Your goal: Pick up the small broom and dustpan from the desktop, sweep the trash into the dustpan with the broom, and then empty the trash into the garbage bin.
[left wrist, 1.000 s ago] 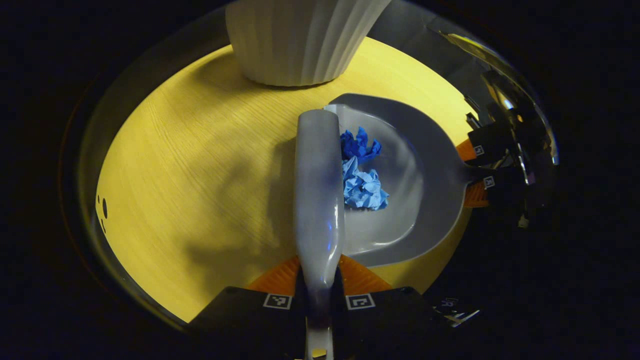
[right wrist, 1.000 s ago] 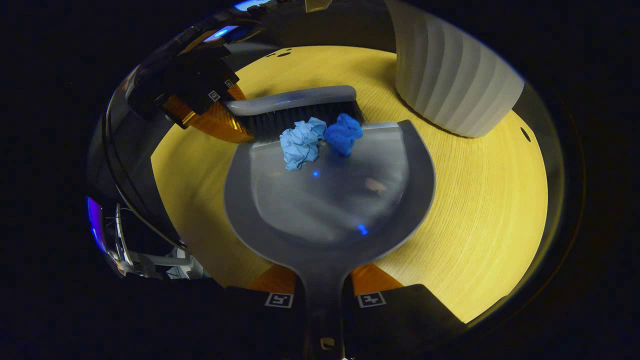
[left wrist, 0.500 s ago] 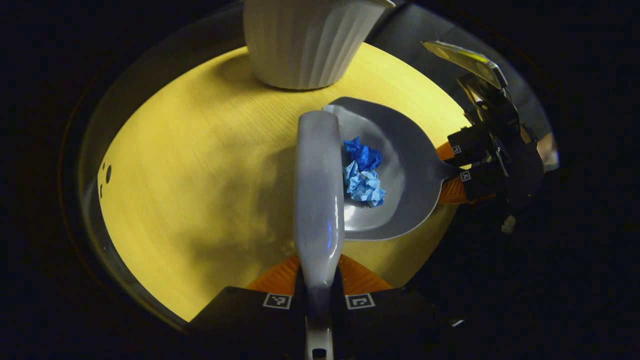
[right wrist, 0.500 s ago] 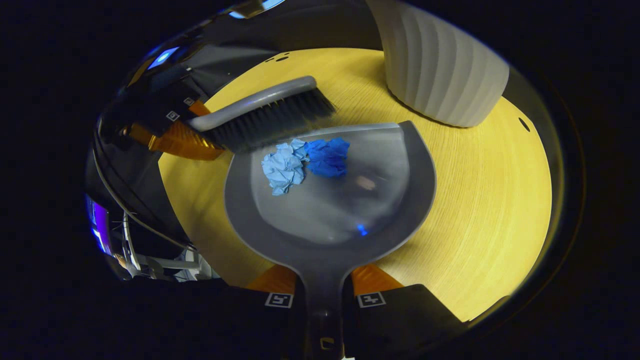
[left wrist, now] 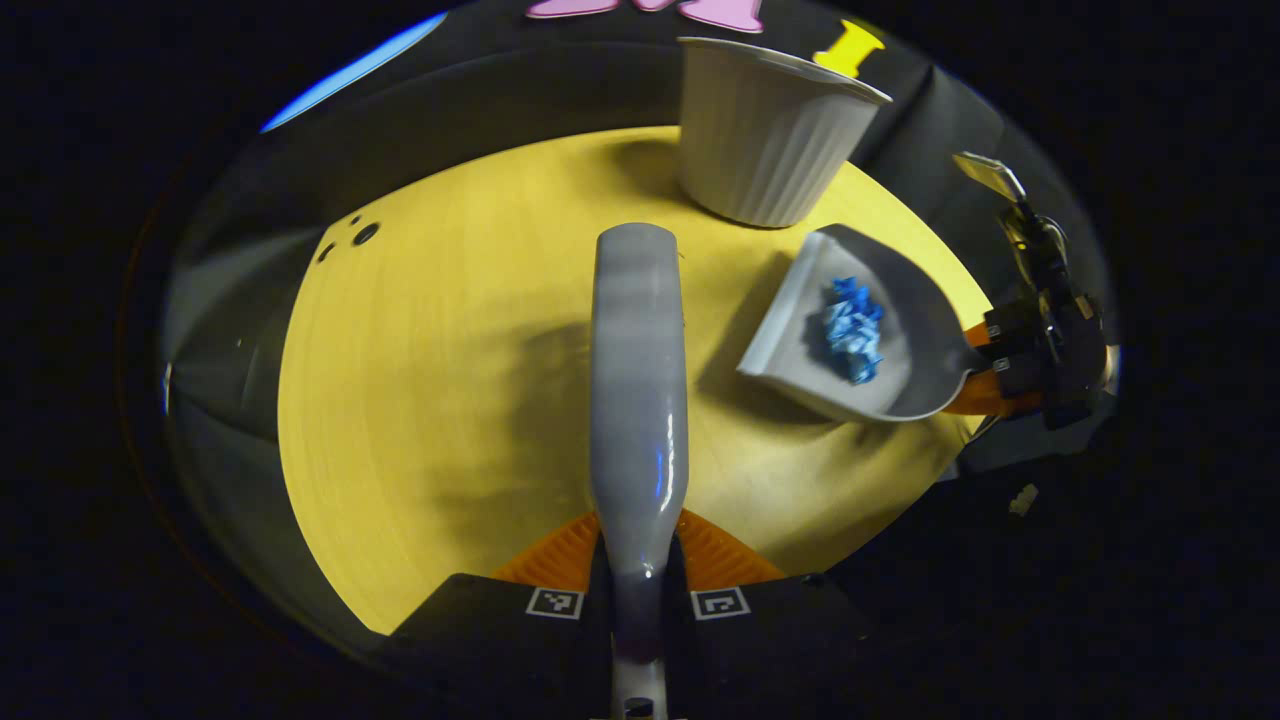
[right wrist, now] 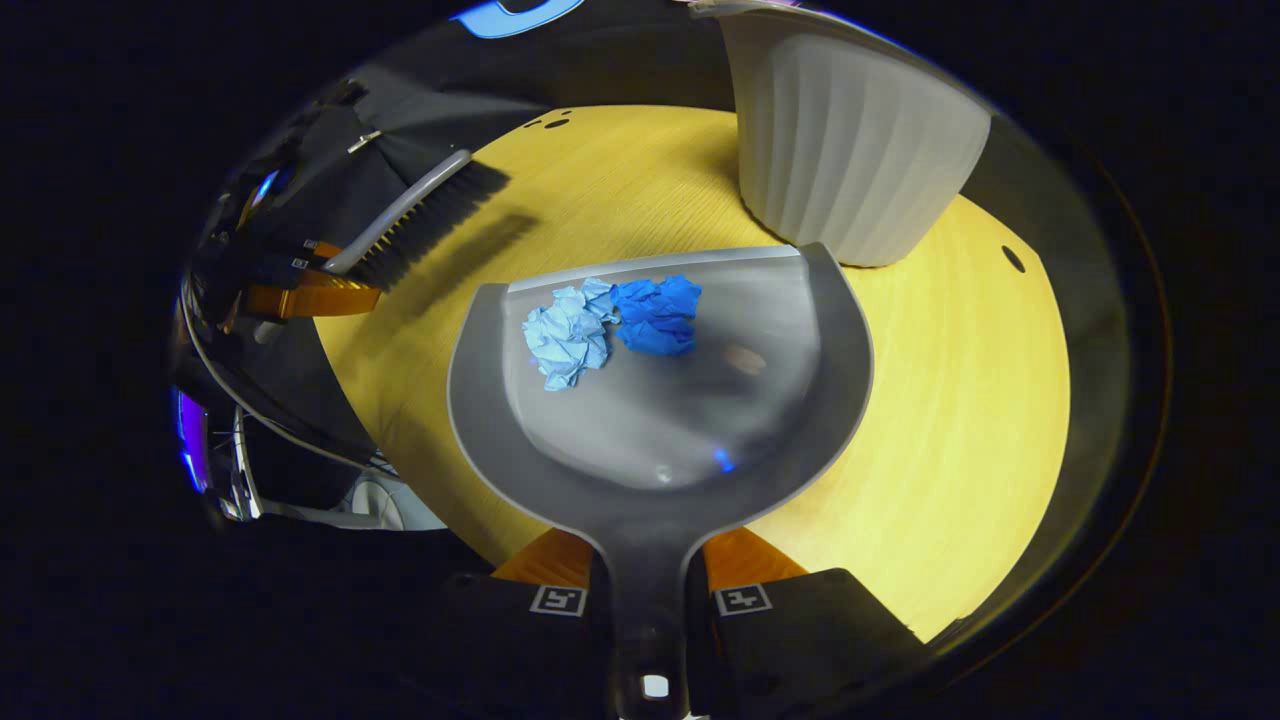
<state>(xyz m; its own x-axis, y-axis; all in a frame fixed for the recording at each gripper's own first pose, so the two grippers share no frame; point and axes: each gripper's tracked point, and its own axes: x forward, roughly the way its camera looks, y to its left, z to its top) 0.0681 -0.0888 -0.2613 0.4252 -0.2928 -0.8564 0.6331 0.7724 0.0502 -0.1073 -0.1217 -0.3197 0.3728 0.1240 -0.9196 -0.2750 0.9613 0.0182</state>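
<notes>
- Grey dustpan (right wrist: 660, 420) – handle clamped in the right gripper (right wrist: 650, 600) – carries two blue paper wads (right wrist: 610, 320) beside the white bin (right wrist: 850, 150).
- Left gripper (left wrist: 640, 600) grips the broom (left wrist: 638, 380) above the yellow desktop (left wrist: 440, 380).

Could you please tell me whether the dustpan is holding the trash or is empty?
Holding it: two crumpled blue paper wads lie inside the dustpan, near its front lip.

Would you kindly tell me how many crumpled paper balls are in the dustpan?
2: a light blue ball and a darker blue ball, touching, near the dustpan lip.
</notes>
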